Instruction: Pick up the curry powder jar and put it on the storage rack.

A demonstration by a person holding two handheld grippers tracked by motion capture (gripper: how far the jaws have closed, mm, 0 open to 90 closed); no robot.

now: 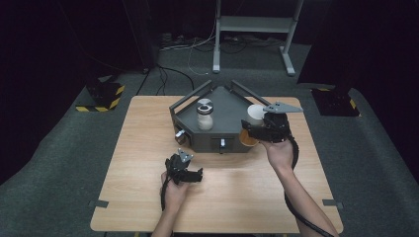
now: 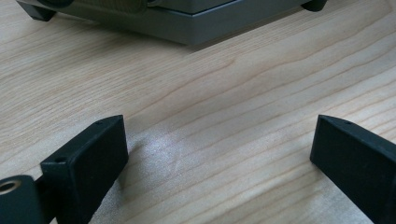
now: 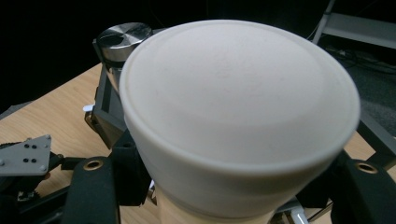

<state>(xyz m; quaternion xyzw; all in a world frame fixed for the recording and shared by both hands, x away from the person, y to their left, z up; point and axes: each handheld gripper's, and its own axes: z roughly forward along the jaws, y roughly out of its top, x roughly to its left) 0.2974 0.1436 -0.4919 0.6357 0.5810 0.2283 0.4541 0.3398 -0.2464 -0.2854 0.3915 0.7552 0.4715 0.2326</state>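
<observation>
My right gripper is shut on a tan container with a white cap, held tilted just over the front right corner of the grey angular stand. In the right gripper view the white cap looms large between the black jaws of my right gripper. A glass jar with a metal lid stands upright on the stand; its lid shows behind the cap. My left gripper rests low on the wooden table, open, with nothing between its jaws.
The stand's grey base lies just ahead of the left gripper. Its front face carries small knobs. Bare wood stretches left and in front of the stand. Beyond the table are cables and a white frame on the dark floor.
</observation>
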